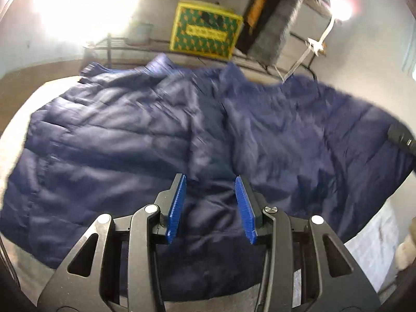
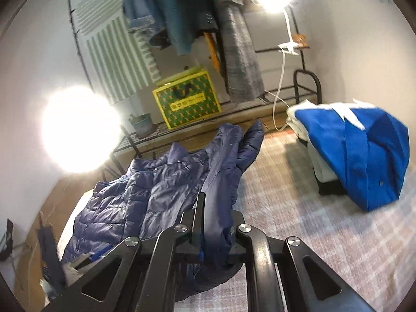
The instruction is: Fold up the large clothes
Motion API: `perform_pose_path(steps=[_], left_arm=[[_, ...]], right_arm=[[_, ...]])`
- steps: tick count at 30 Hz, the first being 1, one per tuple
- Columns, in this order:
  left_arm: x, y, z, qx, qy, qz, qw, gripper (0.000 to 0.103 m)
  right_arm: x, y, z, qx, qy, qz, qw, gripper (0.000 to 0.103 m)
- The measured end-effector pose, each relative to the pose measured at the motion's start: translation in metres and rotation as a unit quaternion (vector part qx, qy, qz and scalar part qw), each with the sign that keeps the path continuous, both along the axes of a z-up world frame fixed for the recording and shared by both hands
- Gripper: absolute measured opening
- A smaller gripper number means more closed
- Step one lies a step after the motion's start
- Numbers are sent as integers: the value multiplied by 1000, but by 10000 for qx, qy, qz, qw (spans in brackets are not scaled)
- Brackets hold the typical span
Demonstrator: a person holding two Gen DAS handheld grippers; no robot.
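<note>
A navy quilted puffer jacket [image 1: 124, 135] lies spread over a checked cover [image 2: 299, 221] and fills most of the left wrist view. My left gripper [image 1: 211, 182] sits over the jacket's near edge, its blue pads [image 1: 176, 208] part way apart with bunched navy fabric between them and creases running to them. My right gripper [image 2: 208, 200] is shut on a fold of the jacket [image 2: 130, 197] and holds that side raised off the cover; a sleeve end [image 2: 251, 140] points away beyond it. The right gripper also shows as a black tip [image 1: 400, 135] at the jacket's far right edge.
A bright blue and white garment [image 2: 364, 150] lies heaped at the right. Behind stand a yellow and green box [image 2: 186, 101], a potted plant [image 2: 141, 123], and a metal rack with hanging clothes [image 2: 234, 39]. Two glaring lamps [image 2: 78, 130] face the scene.
</note>
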State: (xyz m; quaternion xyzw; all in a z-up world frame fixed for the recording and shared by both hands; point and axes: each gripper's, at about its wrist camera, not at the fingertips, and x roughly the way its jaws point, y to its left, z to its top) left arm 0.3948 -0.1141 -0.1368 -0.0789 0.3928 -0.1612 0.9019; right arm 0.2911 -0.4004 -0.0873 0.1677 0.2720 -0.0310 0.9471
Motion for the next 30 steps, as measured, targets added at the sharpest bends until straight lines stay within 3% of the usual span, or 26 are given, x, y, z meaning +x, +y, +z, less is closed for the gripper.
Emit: perform_pose_path(steps=[8, 15, 19, 30], left_arm=[[-38, 111, 41, -257, -375, 609, 9971, 42], [-91, 217, 13, -558, -290, 1570, 9856, 42], [-113, 258, -8, -758, -50, 1951, 9778, 42], [-164, 318, -10, -704, -98, 2355, 9693, 42]], right_arm=[[2, 38, 21, -346, -215, 313, 9987, 7], [3, 90, 34, -598, -367, 785, 9944, 6], [11, 129, 38, -721, -411, 1070, 9908, 6], [47, 266, 17, -990, -346, 2020, 9738, 6]])
